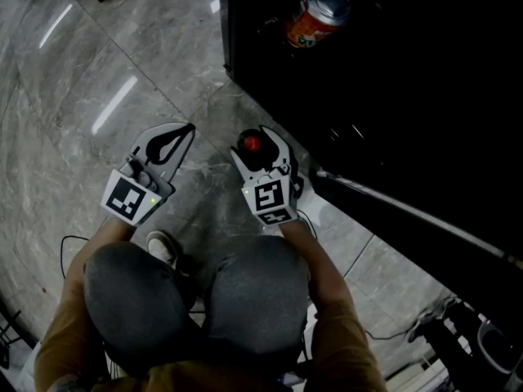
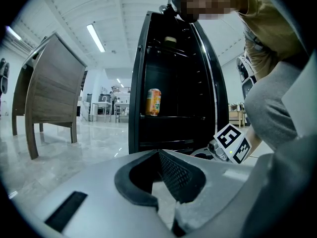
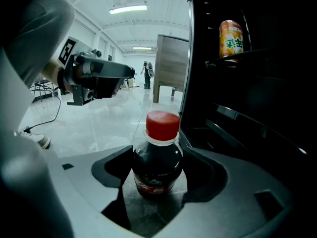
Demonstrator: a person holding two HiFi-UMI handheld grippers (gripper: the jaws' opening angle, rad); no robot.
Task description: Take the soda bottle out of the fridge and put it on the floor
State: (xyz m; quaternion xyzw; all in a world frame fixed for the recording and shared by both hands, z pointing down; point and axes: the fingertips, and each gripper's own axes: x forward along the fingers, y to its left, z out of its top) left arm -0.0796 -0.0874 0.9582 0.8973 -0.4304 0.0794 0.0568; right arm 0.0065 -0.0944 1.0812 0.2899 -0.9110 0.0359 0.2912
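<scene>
The soda bottle (image 3: 157, 168), dark with a red cap (image 1: 252, 144), is upright between the jaws of my right gripper (image 3: 157, 155), which is shut on its body. Its base looks to be on the grey marble floor (image 1: 98, 72), just outside the open black fridge (image 1: 392, 96). In the head view, my right gripper (image 1: 251, 140) is low in front of the person's knees. My left gripper (image 1: 190, 127) is beside it to the left. In the left gripper view, this left gripper (image 2: 158, 152) is shut with nothing in it.
An orange can (image 1: 315, 19) stands on a fridge shelf above, also in the left gripper view (image 2: 153, 101). The fridge door edge (image 1: 409, 207) runs out to the right. A wooden cabinet (image 2: 52, 88) stands off to the left. A cable (image 1: 69, 243) lies on the floor.
</scene>
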